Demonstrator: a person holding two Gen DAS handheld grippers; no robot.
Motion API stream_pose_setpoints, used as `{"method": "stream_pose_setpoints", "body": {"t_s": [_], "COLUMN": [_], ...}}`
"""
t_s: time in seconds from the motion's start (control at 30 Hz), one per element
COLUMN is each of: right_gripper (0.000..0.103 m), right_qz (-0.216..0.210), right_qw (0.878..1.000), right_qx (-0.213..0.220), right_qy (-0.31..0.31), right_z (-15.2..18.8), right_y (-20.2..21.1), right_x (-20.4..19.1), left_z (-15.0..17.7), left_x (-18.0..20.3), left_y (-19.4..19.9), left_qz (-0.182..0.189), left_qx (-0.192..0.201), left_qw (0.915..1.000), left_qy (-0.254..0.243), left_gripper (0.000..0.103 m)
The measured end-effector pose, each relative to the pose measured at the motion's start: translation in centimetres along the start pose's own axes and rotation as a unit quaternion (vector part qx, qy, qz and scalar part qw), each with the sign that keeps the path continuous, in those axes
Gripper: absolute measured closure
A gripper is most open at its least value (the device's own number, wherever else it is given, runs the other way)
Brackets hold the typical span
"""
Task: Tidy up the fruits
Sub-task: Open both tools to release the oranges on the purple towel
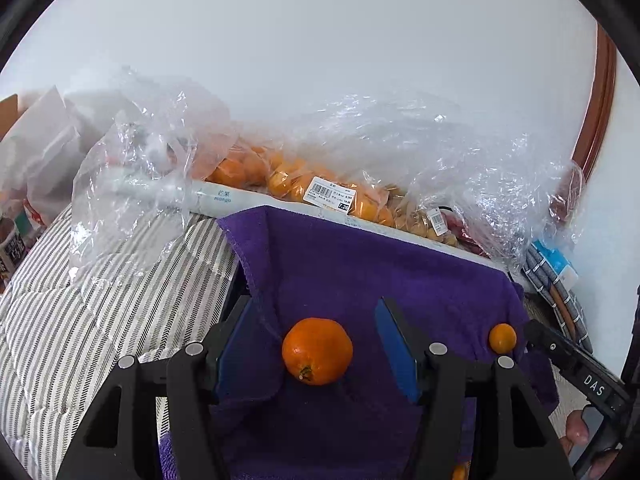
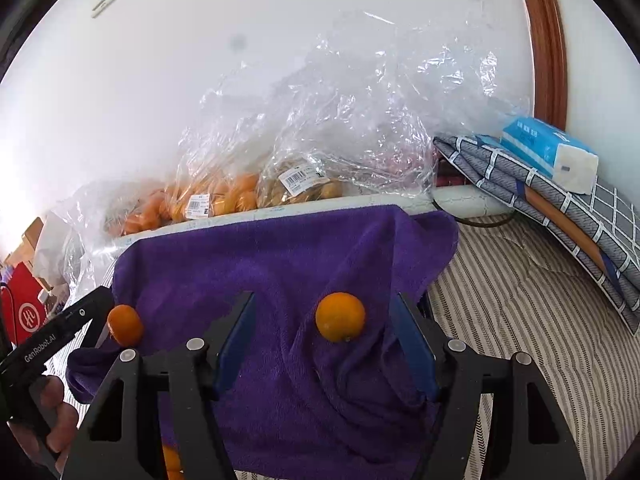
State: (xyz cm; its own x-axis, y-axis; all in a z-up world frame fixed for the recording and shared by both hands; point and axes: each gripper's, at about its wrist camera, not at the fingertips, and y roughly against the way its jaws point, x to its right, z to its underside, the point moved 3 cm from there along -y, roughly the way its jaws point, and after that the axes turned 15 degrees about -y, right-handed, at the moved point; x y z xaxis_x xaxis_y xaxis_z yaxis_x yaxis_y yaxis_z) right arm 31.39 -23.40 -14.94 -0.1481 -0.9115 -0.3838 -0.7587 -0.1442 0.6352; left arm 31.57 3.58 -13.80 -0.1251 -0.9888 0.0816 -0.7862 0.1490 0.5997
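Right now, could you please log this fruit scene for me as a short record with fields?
surface: rumpled purple terry towel
left gripper: open, astride the larger round orange, pads clear
right gripper: open, astride the smaller round orange, pads clear
behind towel: clear plastic bags of oranges with price labels
far right: blue tissue pack on grey checked cushions

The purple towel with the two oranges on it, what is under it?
The purple towel drapes over a white box, whose far edge shows beside bagged fruit. Striped bedding lies around it. The rest of the box is covered.
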Motion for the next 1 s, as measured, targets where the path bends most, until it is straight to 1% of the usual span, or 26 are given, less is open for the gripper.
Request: {"method": "stream_pose_setpoints", "body": {"t_s": [0.07, 0.1, 0.27, 0.37, 0.4, 0.5, 0.57, 0.63, 0.7, 0.73, 0.77, 0.87, 0.93, 1.0], "right_gripper": [0.036, 0.038, 0.038, 0.038, 0.040, 0.046, 0.046, 0.046, 0.046, 0.046, 0.046, 0.045, 0.044, 0.043], "right_qz": [-0.010, -0.014, -0.016, -0.032, -0.034, -0.023, -0.022, -0.027, -0.027, -0.026, -0.028, -0.034, -0.033, -0.032], "right_qw": [1.000, 1.000, 1.000, 0.999, 0.999, 0.999, 0.999, 0.999, 0.999, 0.999, 0.999, 0.999, 0.999, 0.998], "right_qx": [-0.012, -0.015, -0.016, -0.026, -0.030, -0.037, -0.032, -0.029, -0.025, -0.022, -0.021, -0.025, -0.029, -0.034], "right_qy": [-0.001, 0.001, 0.021, 0.024, 0.025, 0.023, 0.023, 0.021, 0.022, 0.022, 0.022, 0.024, 0.031, 0.036], "right_z": [0.0, 0.1, 0.4, 0.6, 0.7, 0.9, 1.3, 1.9, 2.8, 3.2, 3.6, 5.3, 6.7, 8.2], "right_y": [0.0, 0.0, 0.1, 0.0, -0.1, 0.4, 1.5, 2.9, 4.4, 5.1, 5.8, 7.5, 8.4, 9.0], "right_x": [-0.1, -0.1, -0.9, -1.3, -1.4, -1.9, -2.2, -2.5, -2.7, -2.8, -2.9, -3.1, -3.3, -3.3], "left_z": [0.0, 0.0, 0.2, 0.2, 0.2, 0.6, 1.4, 2.7, 3.9, 4.5, 5.0, 6.6, 7.7, 8.6], "left_x": [-0.1, -0.2, 0.0, 0.1, 0.2, 0.3, -0.1, -0.6, -1.2, -1.5, -1.8, -2.6, -3.3, -3.8], "left_y": [0.0, -0.1, -0.2, 0.2, 0.5, 1.9, 3.1, 4.2, 5.2, 5.8, 6.4, 8.0, 8.5, 8.9], "left_qz": [0.022, 0.024, 0.023, 0.021, 0.019, 0.009, 0.008, 0.016, 0.041, 0.046, 0.045, 0.014, 0.009, 0.015], "left_qx": [-0.002, -0.004, -0.018, -0.017, -0.012, -0.001, 0.006, 0.010, 0.012, 0.011, 0.013, 0.013, -0.001, -0.014], "left_qw": [0.9997, 0.9997, 0.9996, 0.9996, 0.9997, 0.9999, 0.9999, 0.9998, 0.9990, 0.9987, 0.9988, 0.9998, 0.9998, 0.9994], "left_qy": [0.008, 0.009, 0.004, 0.004, 0.001, -0.009, -0.002, 0.005, 0.014, 0.017, 0.017, 0.010, 0.017, 0.027], "left_gripper": [0.045, 0.045, 0.045, 0.045, 0.045, 0.045, 0.045, 0.044, 0.043, 0.043, 0.043, 0.043, 0.043, 0.043]}}
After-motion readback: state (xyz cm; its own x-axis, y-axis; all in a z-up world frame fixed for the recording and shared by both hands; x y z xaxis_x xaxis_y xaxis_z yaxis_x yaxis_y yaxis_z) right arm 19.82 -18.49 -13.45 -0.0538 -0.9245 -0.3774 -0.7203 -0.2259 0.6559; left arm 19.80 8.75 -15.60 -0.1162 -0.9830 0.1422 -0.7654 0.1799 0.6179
